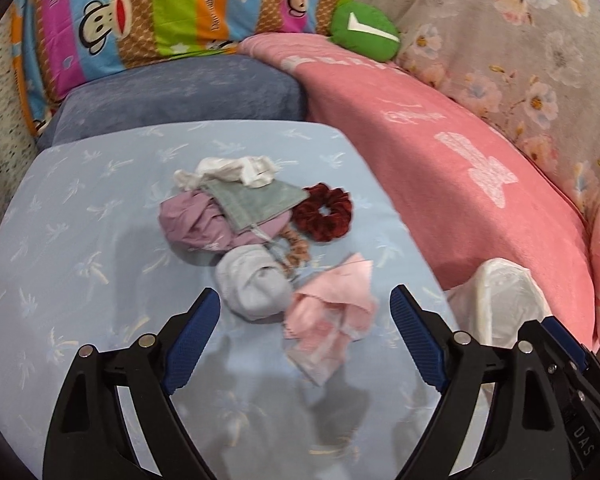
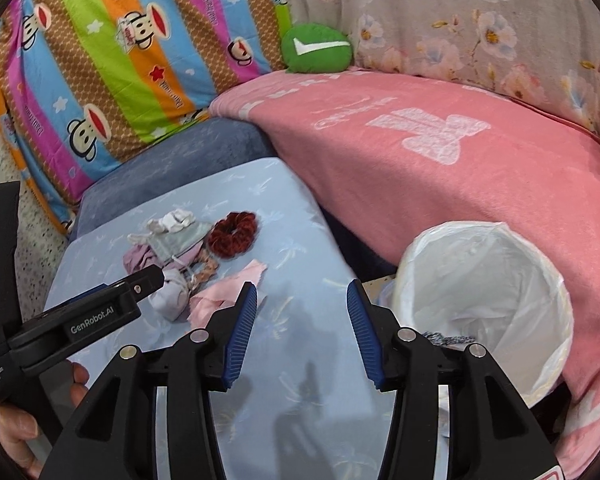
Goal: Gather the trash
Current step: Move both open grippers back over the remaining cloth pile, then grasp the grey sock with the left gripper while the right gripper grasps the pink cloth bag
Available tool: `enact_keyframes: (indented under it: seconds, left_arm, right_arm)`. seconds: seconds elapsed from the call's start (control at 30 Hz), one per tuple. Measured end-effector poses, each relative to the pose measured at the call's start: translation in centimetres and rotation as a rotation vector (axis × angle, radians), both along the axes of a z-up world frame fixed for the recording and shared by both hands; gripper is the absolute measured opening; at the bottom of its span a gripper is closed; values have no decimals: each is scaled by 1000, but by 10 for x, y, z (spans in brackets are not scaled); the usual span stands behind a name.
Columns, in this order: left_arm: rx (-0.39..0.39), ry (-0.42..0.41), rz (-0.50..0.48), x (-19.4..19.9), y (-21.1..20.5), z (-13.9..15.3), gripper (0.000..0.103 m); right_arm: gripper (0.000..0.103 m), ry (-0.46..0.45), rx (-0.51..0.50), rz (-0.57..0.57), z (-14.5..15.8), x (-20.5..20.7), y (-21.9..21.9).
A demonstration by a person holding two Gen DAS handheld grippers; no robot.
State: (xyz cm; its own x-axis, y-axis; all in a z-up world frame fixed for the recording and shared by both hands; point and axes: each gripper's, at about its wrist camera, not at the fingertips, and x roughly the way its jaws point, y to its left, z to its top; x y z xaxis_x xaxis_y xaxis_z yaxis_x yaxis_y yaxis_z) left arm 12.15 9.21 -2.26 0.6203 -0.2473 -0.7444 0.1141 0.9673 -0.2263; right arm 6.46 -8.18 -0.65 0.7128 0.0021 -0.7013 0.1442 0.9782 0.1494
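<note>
A pile of small items lies on the light blue pillow point(image 1: 80, 240): a pink cloth point(image 1: 332, 312), a pale grey wad point(image 1: 252, 284), a lilac wad point(image 1: 192, 220), a green mask point(image 1: 256, 202), a white strip point(image 1: 236, 170), a dark red scrunchie point(image 1: 324, 212). My left gripper point(image 1: 306, 340) is open and empty, just short of the pink cloth. My right gripper point(image 2: 302, 328) is open and empty over the pillow, left of the white-lined bin point(image 2: 488, 280). The pile also shows in the right wrist view point(image 2: 188, 264), with the left gripper body point(image 2: 80, 320) beside it.
A pink blanket point(image 1: 440, 168) lies right of the pillow, with the bin point(image 1: 500, 304) against it. A striped monkey pillow point(image 1: 140, 12), a green check-mark cushion point(image 1: 364, 28), a blue-grey cushion point(image 1: 180, 92) and floral bedding point(image 1: 520, 40) stand behind.
</note>
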Motion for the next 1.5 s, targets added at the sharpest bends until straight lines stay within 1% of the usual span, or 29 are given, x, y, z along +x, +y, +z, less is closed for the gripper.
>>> enact_keyframes:
  seconds: [0.23,0.3,0.37,0.53,0.87,0.9,0.97,1.07,1.1,1.17,1.2,1.23,1.3,1.33,1.37,1.4,1.5]
  left_arm:
    - [4,54,55,16,26,-21,83]
    - [-1,67,62,20,31,-26,83]
    - [-5,79,59,24,33,-31,83]
    - [-15,113,48,34,34,-43,83]
    - [-83,154,28,52,41,-60,82]
    - [-90,157,24,53,41,-61,82]
    - [-103,164,8,55,41,-63,75]
    - [-139,195,-31,57,39,-69,61]
    - [-147,203,-39,57,38,-71,57]
    - [-142,194,-45,55,37,-71,53]
    - [-144,194,-53,55,37,-70,48]
    - [-143,193,-55,54,36,-69,46]
    - [-145,188,-62,52,36,-67,41]
    - [-143,186,-64,51,35,-66,40]
    - [-143,185,-66,50,35,-65,39]
    - [-142,185,-66,48,35,-65,37]
    - [-136,184,-64,43,34,-62,37]
  right_arm:
    - [50,53,-4,54,-24,20,29]
    - [52,73,-2,68,-32,28,38]
    - [54,85,2,78,-40,34,45]
    - [54,127,15,97,-60,47,58]
    - [54,198,35,126,-95,69,75]
    - [54,205,37,128,-98,71,76]
    - [54,218,40,132,-103,74,78]
    - [54,223,56,140,-110,76,79]
    - [52,221,60,142,-111,77,80]
    - [50,217,69,153,-113,78,80]
    - [47,217,76,156,-114,78,80]
    - [45,217,86,160,-115,79,80]
    - [38,223,115,169,-116,79,79]
    - [36,226,128,174,-116,79,79]
    - [31,227,131,178,-116,78,79]
    - [23,227,135,188,-115,77,80]
    - [15,227,128,199,-111,72,82]
